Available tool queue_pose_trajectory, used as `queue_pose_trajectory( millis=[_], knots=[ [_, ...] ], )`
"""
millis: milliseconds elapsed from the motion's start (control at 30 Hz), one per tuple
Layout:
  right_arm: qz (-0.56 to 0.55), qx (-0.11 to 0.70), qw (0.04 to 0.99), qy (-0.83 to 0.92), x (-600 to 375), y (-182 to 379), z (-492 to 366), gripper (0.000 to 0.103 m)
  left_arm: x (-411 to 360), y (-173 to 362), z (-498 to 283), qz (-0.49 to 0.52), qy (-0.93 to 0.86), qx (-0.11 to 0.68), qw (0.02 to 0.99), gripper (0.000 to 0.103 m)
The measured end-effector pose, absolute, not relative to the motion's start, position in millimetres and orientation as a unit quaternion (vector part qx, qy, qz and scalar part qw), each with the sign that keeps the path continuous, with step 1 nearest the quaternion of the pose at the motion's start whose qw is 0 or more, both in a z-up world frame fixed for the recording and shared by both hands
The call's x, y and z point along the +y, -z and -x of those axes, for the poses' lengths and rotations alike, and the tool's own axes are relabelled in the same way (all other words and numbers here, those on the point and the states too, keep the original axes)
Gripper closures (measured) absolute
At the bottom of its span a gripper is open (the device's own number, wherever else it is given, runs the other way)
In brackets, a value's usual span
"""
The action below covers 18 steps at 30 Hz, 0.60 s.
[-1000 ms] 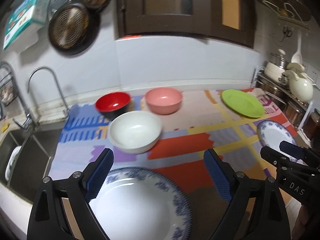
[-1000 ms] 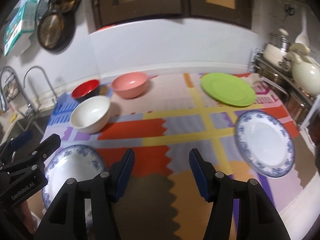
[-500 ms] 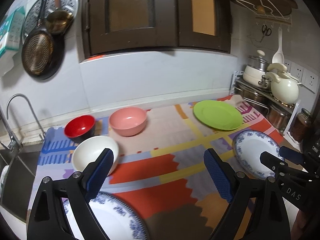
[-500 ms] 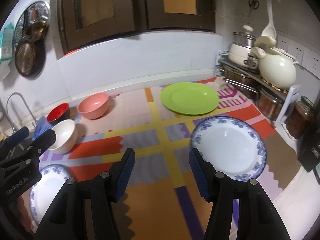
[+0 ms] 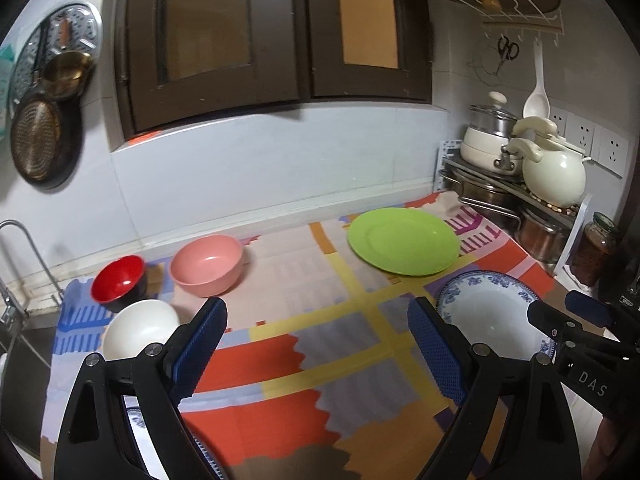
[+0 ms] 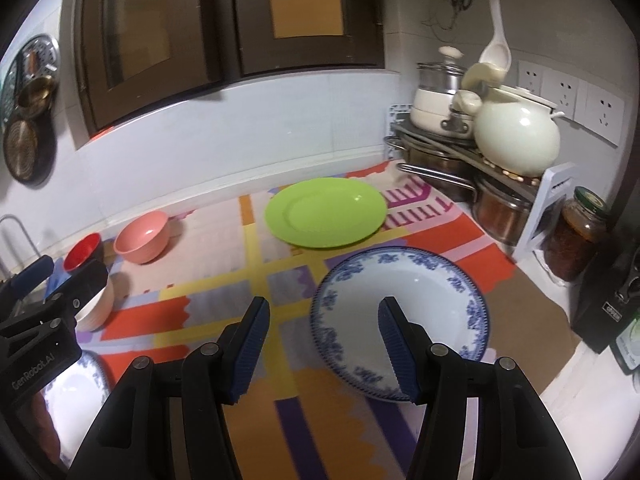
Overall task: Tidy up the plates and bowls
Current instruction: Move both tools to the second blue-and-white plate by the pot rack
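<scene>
Nothing is being carried: both hand-held grippers are hovering empty over the desk (image 6: 224, 300), so this looks like the approach before a first pickup. The left hand-held gripper (image 5: 316, 344) is gaping wide; the right hand-held gripper (image 6: 322, 340) is standing partly open just before the blue-rimmed plate (image 6: 420, 292), lower right of its view. The green plate (image 6: 326, 212) is lying beyond it, the pink bowl (image 5: 206, 260), red bowl (image 5: 118, 282) and white bowl (image 5: 138, 328) clustering at left. Next, probably, the right one needs lowering onto that plate's near rim.

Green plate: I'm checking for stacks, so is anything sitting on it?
No, the green plate lies bare on the mat, with nothing on top of it.
</scene>
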State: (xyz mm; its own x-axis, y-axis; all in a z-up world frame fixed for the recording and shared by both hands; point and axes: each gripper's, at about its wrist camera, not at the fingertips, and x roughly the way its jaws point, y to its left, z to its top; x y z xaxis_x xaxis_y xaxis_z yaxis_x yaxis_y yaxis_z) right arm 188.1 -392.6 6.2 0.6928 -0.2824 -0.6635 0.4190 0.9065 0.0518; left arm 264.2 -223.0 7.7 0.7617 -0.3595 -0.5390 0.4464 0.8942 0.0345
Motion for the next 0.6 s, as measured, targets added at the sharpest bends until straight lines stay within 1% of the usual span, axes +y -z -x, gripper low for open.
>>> queue_pose_trajectory(
  millis=[600],
  knots=[
    [-0.149, 0.348, 0.891, 0.249, -467, 8, -178, 0.045, -309, 10, -280, -0.092, 0.265, 0.315, 0.907, 0.010]
  ],
)
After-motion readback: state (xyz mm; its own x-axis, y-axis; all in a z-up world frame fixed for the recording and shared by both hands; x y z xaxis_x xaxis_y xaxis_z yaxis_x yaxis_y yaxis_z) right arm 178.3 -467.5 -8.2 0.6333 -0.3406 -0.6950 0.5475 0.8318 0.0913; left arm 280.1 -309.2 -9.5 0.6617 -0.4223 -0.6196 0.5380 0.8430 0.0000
